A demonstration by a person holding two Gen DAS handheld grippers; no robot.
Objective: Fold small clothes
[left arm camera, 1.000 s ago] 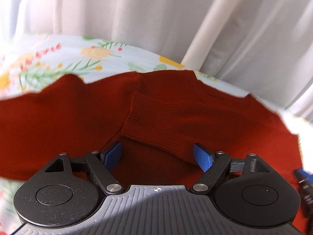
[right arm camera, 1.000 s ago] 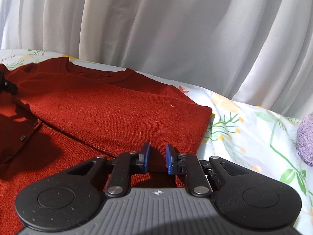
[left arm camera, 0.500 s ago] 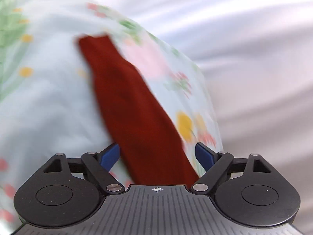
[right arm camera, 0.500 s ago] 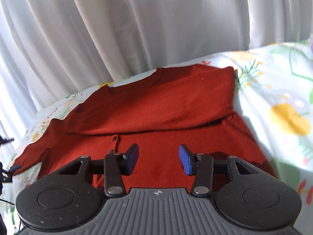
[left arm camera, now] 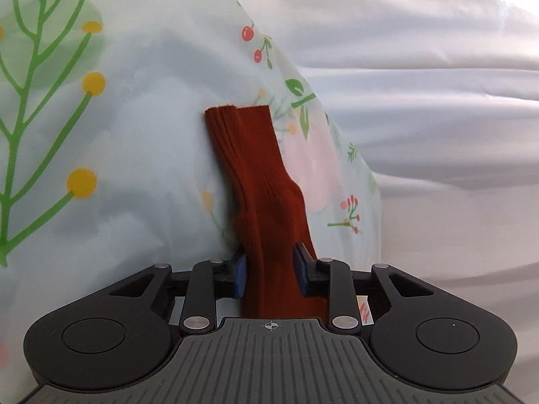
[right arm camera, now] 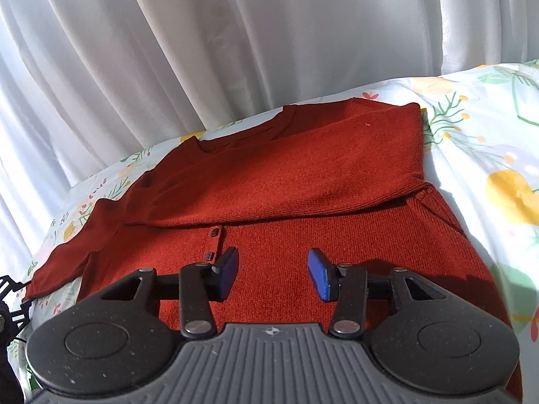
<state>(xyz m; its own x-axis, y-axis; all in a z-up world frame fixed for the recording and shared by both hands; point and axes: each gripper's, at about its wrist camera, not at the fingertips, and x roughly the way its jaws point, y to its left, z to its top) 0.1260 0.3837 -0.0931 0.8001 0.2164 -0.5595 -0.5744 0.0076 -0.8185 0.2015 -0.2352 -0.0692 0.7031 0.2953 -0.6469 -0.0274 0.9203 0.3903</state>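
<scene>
My left gripper (left arm camera: 269, 271) was closing on the outstretched sleeve (left arm camera: 259, 181) of the rust-red knitted cardigan (right arm camera: 293, 181), the cloth bunched between its blue pads (left arm camera: 240, 271), which looked to be touching it on both sides. The sleeve ran straight away from that gripper, its long axis in line with the fingers, and ended in a ribbed cuff (left arm camera: 232, 118) lying flat on the flowered bedsheet (left arm camera: 134, 134) by the white curtain (left arm camera: 438, 101).

My right gripper (right arm camera: 273, 271) hung spread over the cardigan's body with nothing between its pads, just beside the button placket (right arm camera: 214, 244). From there the other sleeve already lay folded across the chest, and the loose one trailed off to the left edge of that view. So the left hand was the nearer one; I judged the fold would carry the sleeve back along its own length toward the body.
</scene>
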